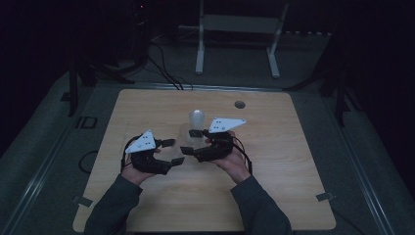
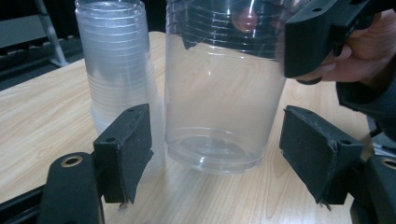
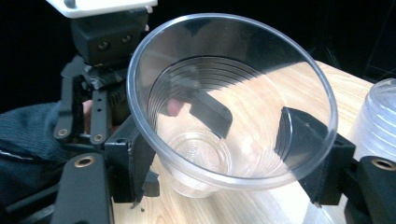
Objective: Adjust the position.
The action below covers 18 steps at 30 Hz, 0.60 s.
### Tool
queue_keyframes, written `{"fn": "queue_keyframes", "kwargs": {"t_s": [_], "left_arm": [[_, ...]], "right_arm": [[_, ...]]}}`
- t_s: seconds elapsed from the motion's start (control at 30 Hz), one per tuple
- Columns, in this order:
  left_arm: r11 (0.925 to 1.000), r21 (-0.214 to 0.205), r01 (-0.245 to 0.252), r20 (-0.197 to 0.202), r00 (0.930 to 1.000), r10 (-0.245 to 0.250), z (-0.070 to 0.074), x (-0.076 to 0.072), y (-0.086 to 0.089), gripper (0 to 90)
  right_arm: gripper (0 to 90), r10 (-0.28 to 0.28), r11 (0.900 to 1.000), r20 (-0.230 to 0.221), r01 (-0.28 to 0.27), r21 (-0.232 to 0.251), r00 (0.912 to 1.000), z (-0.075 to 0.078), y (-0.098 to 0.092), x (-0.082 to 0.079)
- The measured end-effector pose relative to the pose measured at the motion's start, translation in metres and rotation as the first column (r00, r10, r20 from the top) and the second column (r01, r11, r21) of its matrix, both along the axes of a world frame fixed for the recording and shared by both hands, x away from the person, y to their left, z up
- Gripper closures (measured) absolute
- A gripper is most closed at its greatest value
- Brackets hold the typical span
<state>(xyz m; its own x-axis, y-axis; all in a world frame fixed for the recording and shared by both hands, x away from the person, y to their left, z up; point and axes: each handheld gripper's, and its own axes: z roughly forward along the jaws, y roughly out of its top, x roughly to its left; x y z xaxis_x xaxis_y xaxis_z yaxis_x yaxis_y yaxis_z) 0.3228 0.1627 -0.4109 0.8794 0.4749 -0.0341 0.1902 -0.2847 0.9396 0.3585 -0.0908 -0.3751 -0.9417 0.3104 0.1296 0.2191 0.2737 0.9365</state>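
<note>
A clear plastic cup [image 1: 187,132] stands upright near the middle of the wooden table [image 1: 274,161], its base at or just above the top. My right gripper [image 1: 191,141] is shut on it, pads pressing the wall on both sides [image 3: 215,135]. From above, the cup [image 3: 233,93] looks empty. My left gripper [image 1: 174,151] faces the same cup [image 2: 219,93] from the left. Its jaws stand wide on either side [image 2: 215,116], and neither pad touches the wall. A stack of several clear cups [image 1: 196,119] stands just behind [image 2: 116,70].
A round cable hole [image 1: 239,104] sits near the table's far edge. A white metal frame [image 1: 235,29] and dark cables [image 1: 161,68] lie on the floor beyond. Both forearms come in from the front edge.
</note>
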Motion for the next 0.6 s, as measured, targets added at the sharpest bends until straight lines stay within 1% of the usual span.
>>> {"fn": "queue_keyframes", "kwargs": {"t_s": [0.13, 0.2, 0.23, 0.27, 0.47, 0.6], "left_arm": [[0.9998, 0.02, -0.008, 0.008, 0.9999, 0.008, 0.0002, -0.0009, -0.0021, 25.5], [0.9997, 0.021, -0.01, 0.008, 0.9999, 0.01, 0.0002, -0.001, -0.0023, 25.5], [0.9995, 0.028, -0.015, 0.011, 0.9998, 0.015, 0.0002, -0.0011, -0.0028, 25.5], [0.9994, 0.03, -0.016, 0.012, 0.9998, 0.016, 0.0002, -0.0011, -0.0029, 25.5], [0.9981, 0.056, -0.027, 0.026, 0.9994, 0.025, 0.0005, -0.0021, -0.0057, 25.7], [0.9976, 0.064, -0.025, 0.026, 0.9994, 0.023, 0.0003, -0.0022, -0.0069, 27.8]], "right_arm": [[29.2, -0.009, 0.9995, 0.011, 0.01, -0.029, 0.9999, 0.0015, 0.0024, -0.0011], [29.2, -0.01, 0.9993, 0.013, 0.011, -0.035, 0.9999, 0.0018, 0.003, -0.0012], [29.2, -0.012, 0.9992, 0.013, 0.012, -0.039, 0.9998, 0.0019, 0.0034, -0.0013], [29.2, -0.016, 0.9986, 0.013, 0.017, -0.049, 0.9998, 0.0021, 0.0043, -0.0014], [29.2, -0.019, 0.9975, 0.017, 0.021, -0.067, 0.9997, 0.0015, 0.0055, -0.0013], [29.2, -0.022, 0.9968, 0.023, 0.024, -0.076, 0.9995, 0.0019, 0.0061, -0.0017]]}}
